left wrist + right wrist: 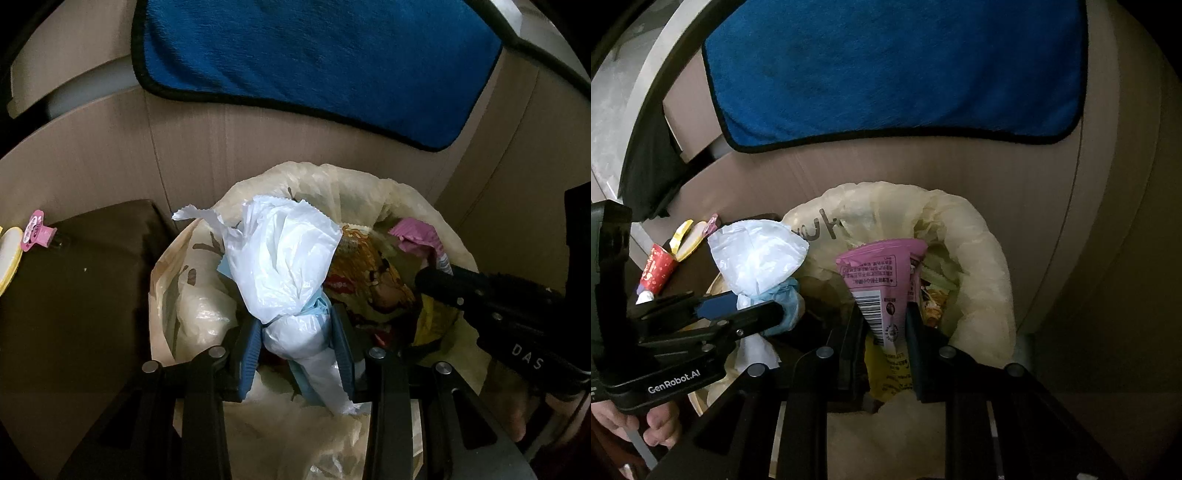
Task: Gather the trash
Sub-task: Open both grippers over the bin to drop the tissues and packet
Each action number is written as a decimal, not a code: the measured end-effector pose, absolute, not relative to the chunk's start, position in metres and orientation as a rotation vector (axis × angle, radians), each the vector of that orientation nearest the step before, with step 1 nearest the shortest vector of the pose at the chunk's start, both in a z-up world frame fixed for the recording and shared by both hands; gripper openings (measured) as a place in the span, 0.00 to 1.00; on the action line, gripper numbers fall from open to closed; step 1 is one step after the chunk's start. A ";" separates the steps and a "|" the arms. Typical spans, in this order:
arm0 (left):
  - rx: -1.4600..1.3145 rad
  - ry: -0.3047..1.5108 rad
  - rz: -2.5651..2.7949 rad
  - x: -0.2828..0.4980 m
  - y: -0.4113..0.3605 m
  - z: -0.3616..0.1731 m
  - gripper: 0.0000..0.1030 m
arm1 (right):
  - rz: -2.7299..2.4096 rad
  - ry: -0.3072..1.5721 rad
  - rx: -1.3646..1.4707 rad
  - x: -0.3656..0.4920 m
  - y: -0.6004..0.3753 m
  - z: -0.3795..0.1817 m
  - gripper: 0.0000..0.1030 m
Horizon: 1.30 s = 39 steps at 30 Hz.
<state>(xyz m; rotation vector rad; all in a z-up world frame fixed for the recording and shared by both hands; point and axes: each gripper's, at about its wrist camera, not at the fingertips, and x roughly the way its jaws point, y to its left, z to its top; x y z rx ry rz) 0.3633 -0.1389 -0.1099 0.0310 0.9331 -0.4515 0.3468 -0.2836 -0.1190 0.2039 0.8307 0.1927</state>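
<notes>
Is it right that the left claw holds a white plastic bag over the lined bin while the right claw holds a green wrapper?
Not quite: the wrapper in the right claw is pink, as the right wrist view shows. The left claw does hold the white plastic bag over the lined bin.

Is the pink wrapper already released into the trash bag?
No. The right gripper is shut on the pink wrapper, over the bag.

Dim indoor light, deep shadows low & at edges, strong fisheye warp, sharp center.
</notes>
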 end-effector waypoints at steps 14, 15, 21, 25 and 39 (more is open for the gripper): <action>0.012 0.934 -0.484 0.361 -0.136 -0.102 0.41 | 0.168 0.831 0.134 0.344 -0.287 -0.117 0.20; 0.016 0.925 -0.487 0.359 -0.136 -0.100 0.41 | 0.167 0.829 0.132 0.343 -0.287 -0.117 0.21; 0.050 0.885 -0.510 0.351 -0.140 -0.092 0.46 | 0.166 0.823 0.138 0.340 -0.290 -0.117 0.22; 0.008 0.880 -0.498 0.352 -0.132 -0.090 0.47 | 0.171 0.821 0.138 0.339 -0.289 -0.117 0.25; -0.042 0.839 -0.460 0.340 -0.087 -0.081 0.48 | 0.123 0.744 0.120 0.331 -0.277 -0.094 0.35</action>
